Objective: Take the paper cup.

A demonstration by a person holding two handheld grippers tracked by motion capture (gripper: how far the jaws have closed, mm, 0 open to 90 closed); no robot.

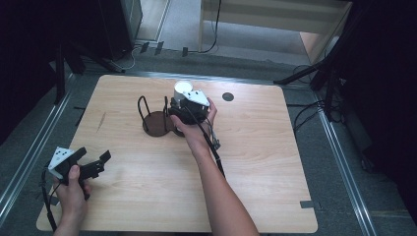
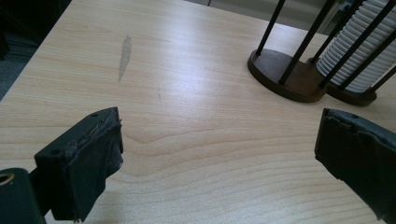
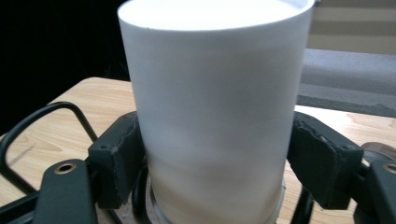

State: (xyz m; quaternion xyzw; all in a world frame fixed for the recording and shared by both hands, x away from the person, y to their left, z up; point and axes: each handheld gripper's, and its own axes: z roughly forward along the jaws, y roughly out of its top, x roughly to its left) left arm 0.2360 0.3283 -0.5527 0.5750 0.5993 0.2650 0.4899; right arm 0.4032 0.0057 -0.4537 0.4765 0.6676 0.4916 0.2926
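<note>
Pale wood-grain table [image 1: 255, 167] fills the middle of the high view, with grey floor and dark stands around its edges. Just above the table's centre, a white cylindrical cup [image 1: 184, 88] stands upright in a dark brown wooden holder with thin black wire uprights [image 1: 156, 121], in its right-hand bay; the left bay holds nothing. In the right gripper view the cup [image 3: 215, 116] rises smooth and tall at centre frame, its foot inside the holder's wire loops. The right gripper [image 1: 183, 109], held by the right hand [image 1: 194, 125], has its 2 black jaws pressed against the cup's opposite sides, clamped on it. In the left gripper view the cup [image 2: 362, 51] shows ridged sides at the upper right, behind the wires. At the lower left of the high view, the left hand [image 1: 74, 189] holds the left gripper [image 1: 98, 163] over bare wood, jaws spread wide apart around nothing. A small dark round disc [image 1: 227, 97] lies on the table near its far edge, right of the cup.
</note>
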